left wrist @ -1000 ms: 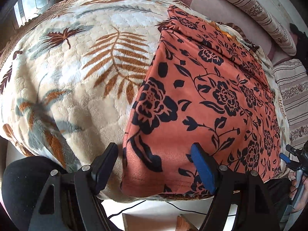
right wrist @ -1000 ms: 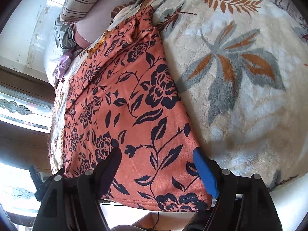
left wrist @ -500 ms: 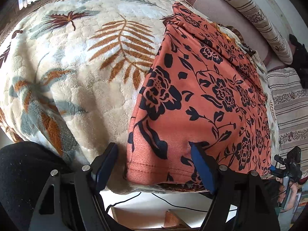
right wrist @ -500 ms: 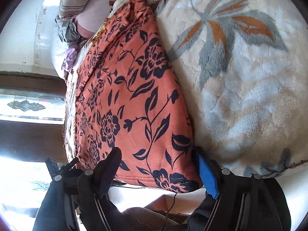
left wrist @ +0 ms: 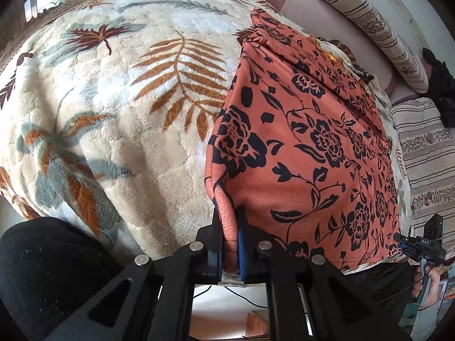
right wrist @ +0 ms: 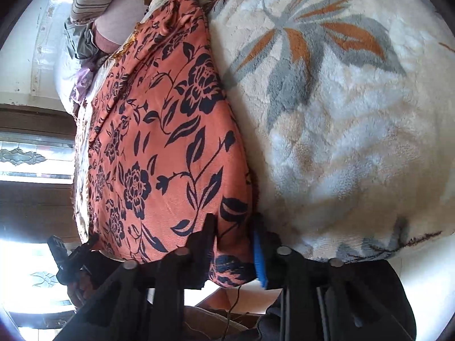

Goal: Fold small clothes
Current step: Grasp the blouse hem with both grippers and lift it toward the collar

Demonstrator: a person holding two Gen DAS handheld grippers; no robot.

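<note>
Bed: a cream plush blanket (left wrist: pixel 119 130) with rust and grey-blue leaf prints covers it; its near edge curves down toward both cameras.
Open room: broad bare blanket lies on the outer side of the garment in each wrist view; nothing rests there.
Garment: an orange cloth with black flowers (left wrist: pixel 312 153) lies flat on the blanket as a long strip that runs from the near bed edge to the far end, where its top bunches slightly. Its hem hangs just over the near edge.
Far end: a striped bolster (left wrist: pixel 369 25) and a striped cushion (left wrist: pixel 426 156) lie beyond the garment, with a small purple cloth (right wrist: pixel 82 82) near them.
Containers: I cannot make out any in either view.
Left tool (left wrist: pixel 229 244): its jaws have just been closing and now pinch the garment's near left corner; a fold of orange cloth stands between the blue pads (left wrist: pixel 241 255).
Right tool (right wrist: pixel 233 250): its jaws have just been closing and now clamp the garment's near right corner, the cloth bulging between the dark finger and the blue pad (right wrist: pixel 259 255).
Edges: both gripped corners sit at the bed's near edge, with pale floor and a thin dark cable (left wrist: pixel 241 298) below.
Cross view: each tool shows small at the edge of the other camera's picture, at the opposite hem corner.
</note>
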